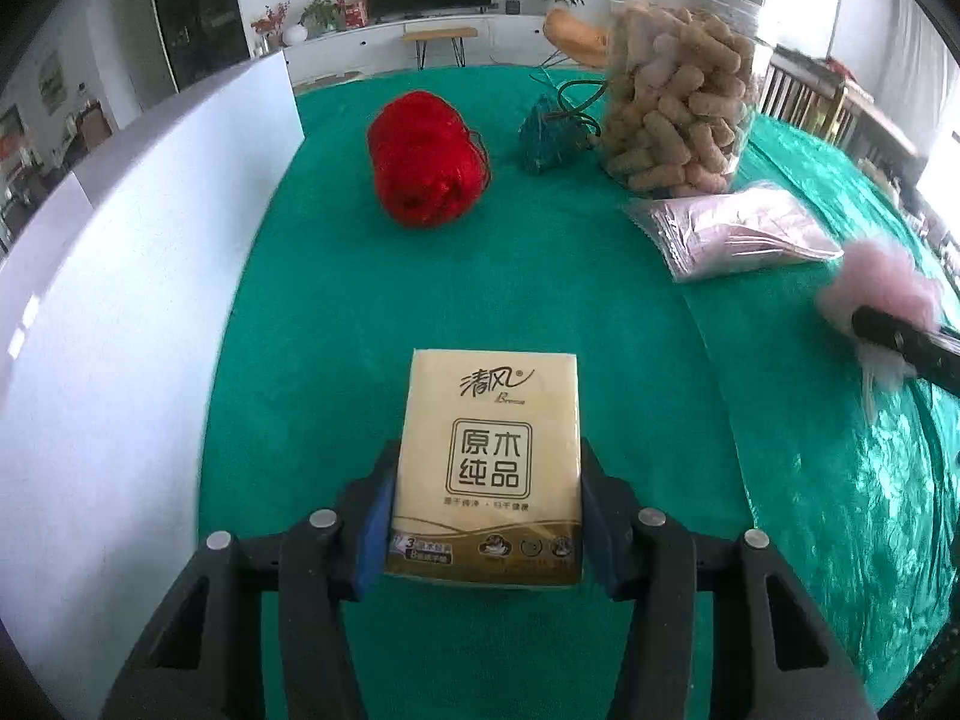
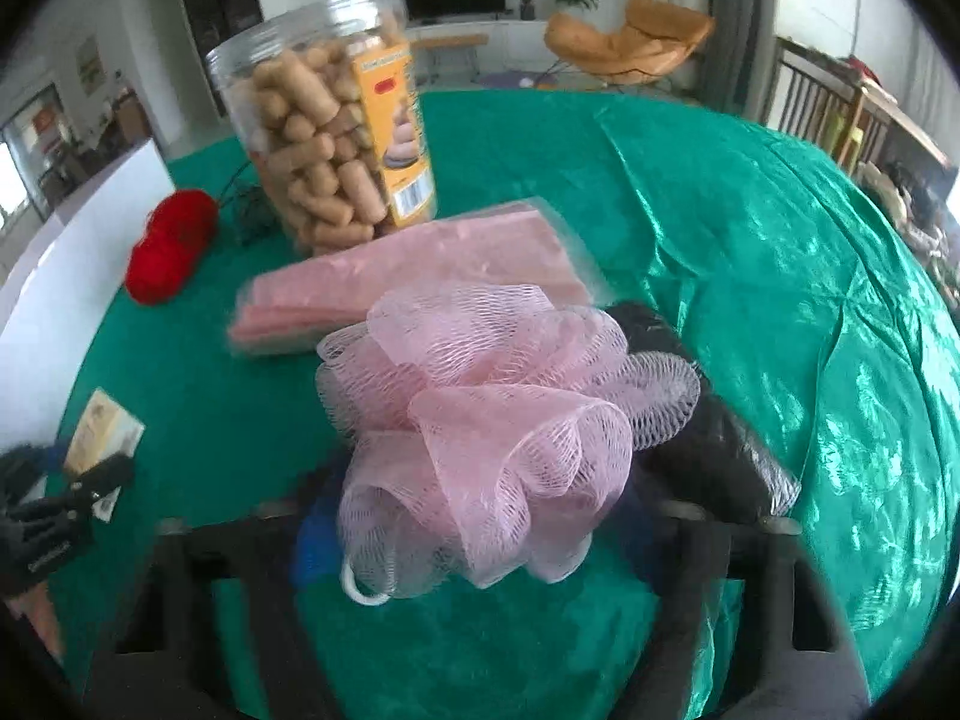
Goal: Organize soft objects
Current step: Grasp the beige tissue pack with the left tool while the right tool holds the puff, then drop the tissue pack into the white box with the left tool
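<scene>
My left gripper [image 1: 489, 459] is shut on a yellow tissue pack [image 1: 489, 420], its blue pads pressed against the pack's two long sides just above the green cloth [image 1: 540, 300]. The right wrist view shows that gripper [image 2: 90, 480] and pack [image 2: 102, 426] at the far left. My right gripper [image 2: 480, 522] is shut on a pink mesh bath sponge [image 2: 480, 396], which bulges over the fingers and hides most of them. In the left wrist view, the sponge [image 1: 876, 285] and one black finger [image 1: 900, 342] show at the right edge.
A red yarn ball [image 1: 426, 159], a teal bundle with cords [image 1: 546, 135], a clear jar of snack sticks [image 1: 678, 96] and a pink packet in clear wrap [image 1: 738, 228] lie further back. A black bag [image 2: 708, 420] sits behind the sponge. A white board [image 1: 120, 300] borders the left.
</scene>
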The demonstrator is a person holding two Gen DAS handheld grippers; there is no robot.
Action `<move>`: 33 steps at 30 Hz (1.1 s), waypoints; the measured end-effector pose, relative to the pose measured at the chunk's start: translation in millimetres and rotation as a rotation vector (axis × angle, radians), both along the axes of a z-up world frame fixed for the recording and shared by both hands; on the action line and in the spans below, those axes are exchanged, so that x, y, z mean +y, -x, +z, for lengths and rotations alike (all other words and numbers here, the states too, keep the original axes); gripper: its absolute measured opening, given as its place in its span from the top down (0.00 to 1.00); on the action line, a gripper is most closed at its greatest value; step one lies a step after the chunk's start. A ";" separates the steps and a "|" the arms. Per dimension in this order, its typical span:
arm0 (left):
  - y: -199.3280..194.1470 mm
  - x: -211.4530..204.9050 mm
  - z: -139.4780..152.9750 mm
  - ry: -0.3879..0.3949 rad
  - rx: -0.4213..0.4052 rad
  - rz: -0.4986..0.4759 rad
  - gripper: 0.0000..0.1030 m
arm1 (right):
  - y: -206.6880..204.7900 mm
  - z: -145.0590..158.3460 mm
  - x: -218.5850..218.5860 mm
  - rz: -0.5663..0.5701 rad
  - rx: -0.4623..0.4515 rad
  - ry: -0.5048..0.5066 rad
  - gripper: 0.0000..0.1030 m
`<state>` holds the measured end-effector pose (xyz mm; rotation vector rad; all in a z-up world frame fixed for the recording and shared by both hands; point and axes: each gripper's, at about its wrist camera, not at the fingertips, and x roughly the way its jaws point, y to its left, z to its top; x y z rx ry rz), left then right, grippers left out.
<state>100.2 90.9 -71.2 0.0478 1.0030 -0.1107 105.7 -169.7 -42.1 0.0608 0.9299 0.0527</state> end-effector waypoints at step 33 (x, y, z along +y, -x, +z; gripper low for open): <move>105.4 263.7 113.4 0.100 -0.170 0.623 0.00 | 68.5 117.0 254.8 0.666 -0.194 -0.148 0.25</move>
